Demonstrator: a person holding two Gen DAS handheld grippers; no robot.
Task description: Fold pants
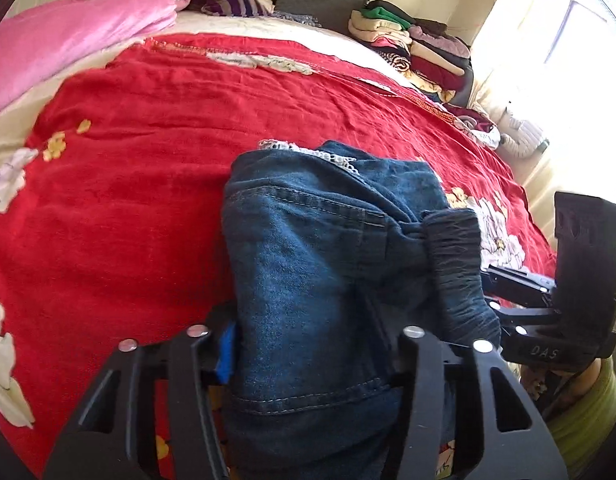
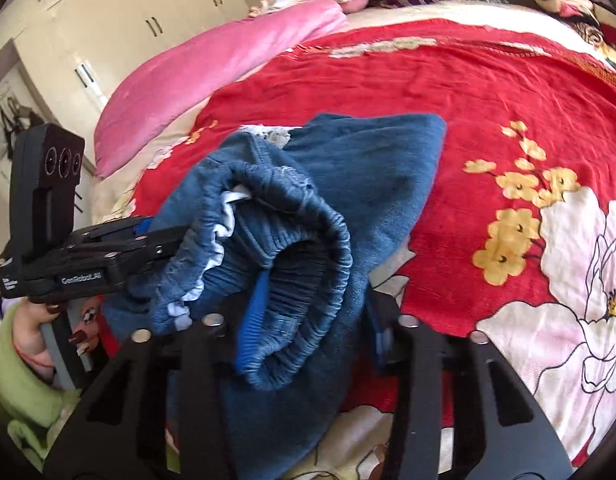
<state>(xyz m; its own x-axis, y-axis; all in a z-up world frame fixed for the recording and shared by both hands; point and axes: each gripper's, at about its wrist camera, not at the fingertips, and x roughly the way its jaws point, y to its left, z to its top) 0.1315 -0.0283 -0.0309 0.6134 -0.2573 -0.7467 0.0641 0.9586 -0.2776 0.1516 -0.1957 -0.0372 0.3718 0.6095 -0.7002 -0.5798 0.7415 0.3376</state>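
Red floral bedspread (image 1: pixel 148 128) covered the whole bed and served as the work surface. Small blue denim pants with an elasticated waistband (image 1: pixel 308 264) sat bunched at the near edge, part lifted off the cover, legs trailing toward the far side.

Left gripper (image 1: pixel 311 344) was clamped on the denim at the near left; cloth filled the gap between its fingers. Right gripper (image 2: pixel 308 328) was clamped on the gathered waistband at the near right.

Step, as I judged it: pickup and spread, no fold made yet. Next move called for pulling the two grips apart to flatten the waistband, then laying the pants flat on the open red area beyond.

Around: pink quilt (image 1: pixel 68 48) along the far left, stack of folded clothes (image 1: pixel 411 44) at the far right corner, white wardrobe (image 2: pixel 120 20) beyond the left side. None sat in the laying area. Main risk was the twisted waistband staying bunched.
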